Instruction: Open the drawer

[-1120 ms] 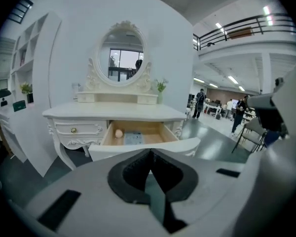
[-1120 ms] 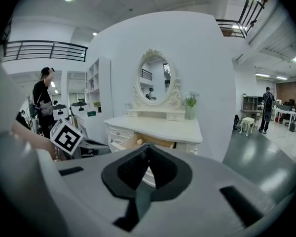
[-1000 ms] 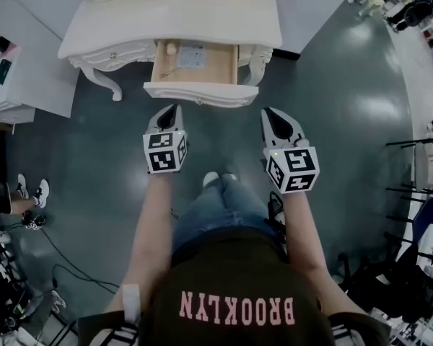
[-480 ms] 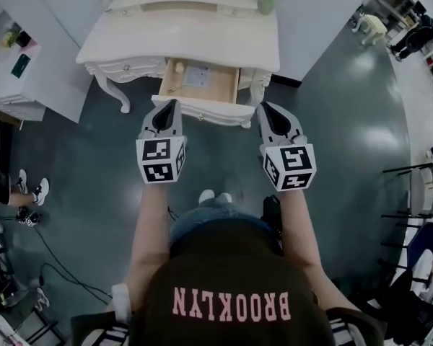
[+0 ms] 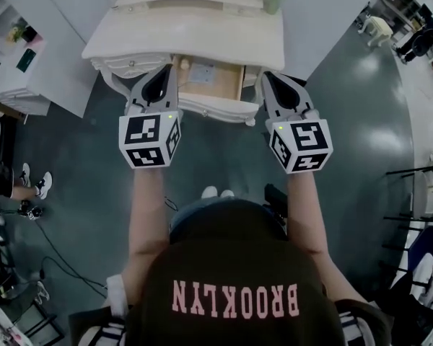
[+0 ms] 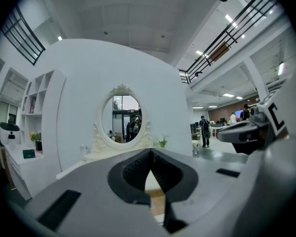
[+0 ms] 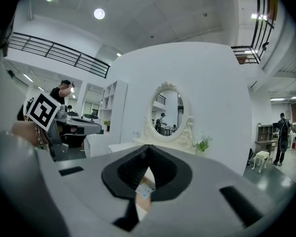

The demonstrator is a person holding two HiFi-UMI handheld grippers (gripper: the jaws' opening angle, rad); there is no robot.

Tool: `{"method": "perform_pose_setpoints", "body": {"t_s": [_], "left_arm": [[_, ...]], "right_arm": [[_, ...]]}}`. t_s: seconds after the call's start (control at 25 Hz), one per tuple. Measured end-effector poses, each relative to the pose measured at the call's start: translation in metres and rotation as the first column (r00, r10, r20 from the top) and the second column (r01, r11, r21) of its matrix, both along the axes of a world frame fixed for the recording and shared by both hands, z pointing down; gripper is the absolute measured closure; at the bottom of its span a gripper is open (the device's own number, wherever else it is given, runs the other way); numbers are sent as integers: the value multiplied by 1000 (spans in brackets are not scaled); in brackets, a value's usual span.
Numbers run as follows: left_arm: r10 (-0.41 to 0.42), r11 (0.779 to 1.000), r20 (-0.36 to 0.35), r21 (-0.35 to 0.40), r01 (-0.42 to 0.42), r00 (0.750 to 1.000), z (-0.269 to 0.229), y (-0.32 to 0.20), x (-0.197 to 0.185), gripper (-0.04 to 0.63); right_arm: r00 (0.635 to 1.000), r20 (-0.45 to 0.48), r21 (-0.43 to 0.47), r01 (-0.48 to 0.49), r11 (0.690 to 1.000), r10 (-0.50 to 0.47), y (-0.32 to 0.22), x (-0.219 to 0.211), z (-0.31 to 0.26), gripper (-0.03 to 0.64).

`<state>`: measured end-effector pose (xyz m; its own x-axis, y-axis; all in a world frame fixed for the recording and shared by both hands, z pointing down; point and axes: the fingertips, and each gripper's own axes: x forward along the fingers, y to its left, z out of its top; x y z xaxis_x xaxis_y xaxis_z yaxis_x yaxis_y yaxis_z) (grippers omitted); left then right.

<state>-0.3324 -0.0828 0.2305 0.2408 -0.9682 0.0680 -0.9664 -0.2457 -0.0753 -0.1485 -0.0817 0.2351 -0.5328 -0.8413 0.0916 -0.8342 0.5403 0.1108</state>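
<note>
In the head view, the drawer (image 5: pixel 216 109) is seen pulled out from under the middle of the white desk (image 5: pixel 130 42). Its wooden inside is laid bare, with a paper (image 5: pixel 202 71) lying in it. The left tongs (image 5: pixel 170 69) and the right tongs (image 5: pixel 268 76) are held level, 1 at each end of the drawer's front. Against the 2 earlier pictures, both tongs are raised nearer the camera, so that their marker cubes look larger. The drawer is left as far out as it was.

In the left gripper view, the left tongs (image 6: pixel 150 151) are closed tip to tip, with nothing gripped. The oval mirror (image 6: pixel 121 120) is faced straight on, and a strip of the drawer's wood is caught low in the gap behind the tips.

In the right gripper view, the right tongs (image 7: pixel 148 147) are likewise closed and empty. The mirror (image 7: pixel 166 115) and a small plant (image 7: pixel 202 144) are seen beyond them, and the paper in the drawer shows through the gap.

The opening is judged done. The lift of both tongs is read as a withdrawal from the drawer, not a fresh approach.
</note>
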Motion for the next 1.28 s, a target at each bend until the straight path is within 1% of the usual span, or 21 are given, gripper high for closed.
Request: {"method": "perform_pose_setpoints", "body": {"t_s": [0.12, 0.28, 0.48, 0.72, 0.96, 1.28], "left_arm": [[8, 1000, 6, 17, -8, 1000, -8, -1, 0, 591], [8, 1000, 5, 25, -8, 1000, -13, -5, -2, 591], [17, 1000, 8, 20, -17, 1000, -11, -9, -3, 591], [25, 999, 16, -22, -24, 1000, 1, -18, -6, 591], [21, 1000, 14, -18, -20, 1000, -2, -25, -11, 591], [20, 1000, 18, -15, -20, 1000, 1, -28, -14, 591]], "right_arm": [[1000, 22, 15, -11, 1000, 11, -2, 0, -4, 620], [996, 84, 30, -14, 999, 12, -6, 0, -12, 620], [999, 34, 39, -29, 999, 28, -12, -4, -9, 620], [1000, 1, 14, -3, 1000, 3, -20, -14, -2, 620], [1000, -24, 6, 16, 1000, -16, -26, -24, 1, 620], [999, -50, 16, 15, 1000, -14, -27, -35, 5, 620]]}}
